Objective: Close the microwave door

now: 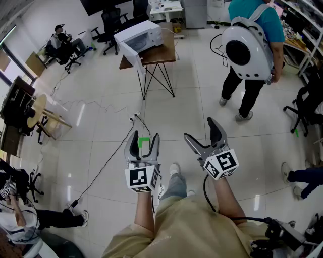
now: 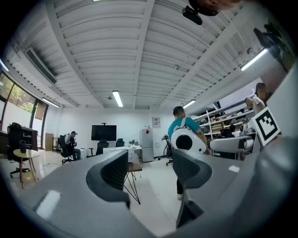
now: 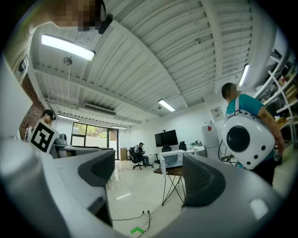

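In an open-plan workroom with a pale tiled floor, a person stands well back from a white microwave (image 1: pixel 143 34), a two-jaw gripper in each hand. The microwave sits on a small brown desk (image 1: pixel 165 53) with thin black legs at the far side of the room, and its door (image 1: pixel 132 57) hangs open toward the standing person. The left gripper (image 1: pixel 145 134) is held out in front with its jaws apart and nothing between them. The right gripper (image 1: pixel 198 127), just beside it, has its jaws spread wider and is also empty. Both point across the floor, tilted slightly upward. In the right gripper view the microwave shows between the jaws, far off, with the door swung out. A green tape mark (image 3: pixel 136 230) lies on the tiles just ahead of the person's feet, near a power strip (image 1: pixel 135 119) trailing a black cable. To the right, a person in a teal shirt (image 1: pixel 250 15) walks away carrying a white hard-shell backpack (image 1: pixel 246 47). Another person (image 1: pixel 61 39) sits in a chair at the far left.
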### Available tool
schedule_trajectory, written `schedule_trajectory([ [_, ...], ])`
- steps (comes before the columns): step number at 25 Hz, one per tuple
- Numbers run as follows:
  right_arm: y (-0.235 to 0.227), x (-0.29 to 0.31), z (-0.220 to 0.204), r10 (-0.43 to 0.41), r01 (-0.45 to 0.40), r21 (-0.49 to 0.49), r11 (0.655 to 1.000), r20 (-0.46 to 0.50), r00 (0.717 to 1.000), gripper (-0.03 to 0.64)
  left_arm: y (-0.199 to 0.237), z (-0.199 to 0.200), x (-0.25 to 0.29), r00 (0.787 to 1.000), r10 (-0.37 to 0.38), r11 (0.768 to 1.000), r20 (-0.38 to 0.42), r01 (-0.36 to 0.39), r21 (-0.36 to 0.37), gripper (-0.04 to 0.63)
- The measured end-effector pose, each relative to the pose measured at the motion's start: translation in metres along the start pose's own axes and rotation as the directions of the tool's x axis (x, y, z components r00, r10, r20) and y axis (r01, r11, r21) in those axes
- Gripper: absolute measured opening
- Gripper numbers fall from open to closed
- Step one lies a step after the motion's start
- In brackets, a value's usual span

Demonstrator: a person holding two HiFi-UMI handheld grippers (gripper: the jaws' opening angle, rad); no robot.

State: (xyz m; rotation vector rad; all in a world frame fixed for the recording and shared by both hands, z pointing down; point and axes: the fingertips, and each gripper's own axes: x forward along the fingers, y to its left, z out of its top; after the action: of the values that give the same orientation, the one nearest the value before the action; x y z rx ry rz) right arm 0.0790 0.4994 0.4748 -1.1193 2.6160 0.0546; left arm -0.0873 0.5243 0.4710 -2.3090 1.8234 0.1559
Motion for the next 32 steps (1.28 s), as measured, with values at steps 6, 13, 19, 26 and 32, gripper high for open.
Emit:
schedule_trajectory([
  [6, 0.015, 0.104, 0.007, 0.038, -0.039, -0.043, 0.998, -0.023, 0.999, 0.437, 0.081, 0.016, 0.052, 0.999, 0.011, 1.000, 0.040, -0.009, -0.027, 0.299],
  [13, 0.003, 0.204, -0.049, 0.074, -0.074, -0.059, 0.995, 0.005, 0.997, 0.399, 0.160, -0.037, 0.107, 0.997, 0.024, 0.999, 0.077, -0.022, -0.034, 0.296],
  [19, -0.019, 0.265, -0.065, 0.023, -0.025, -0.077, 0.997, -0.027, 0.999, 0.399, 0.206, -0.032, 0.141, 0.999, 0.047, 0.999, -0.001, -0.047, -0.025, 0.261],
  [26, -0.036, 0.292, -0.069, 0.051, -0.053, -0.064, 0.997, -0.041, 0.998, 0.399, 0.213, -0.050, 0.171, 0.997, 0.040, 0.997, -0.062, -0.044, -0.056, 0.259],
  [32, -0.118, 0.332, -0.095, 0.119, -0.120, -0.026, 0.992, -0.045, 0.992, 0.399, 0.202, -0.073, 0.262, 0.997, 0.078, 0.996, 0.007, -0.078, -0.036, 0.259],
])
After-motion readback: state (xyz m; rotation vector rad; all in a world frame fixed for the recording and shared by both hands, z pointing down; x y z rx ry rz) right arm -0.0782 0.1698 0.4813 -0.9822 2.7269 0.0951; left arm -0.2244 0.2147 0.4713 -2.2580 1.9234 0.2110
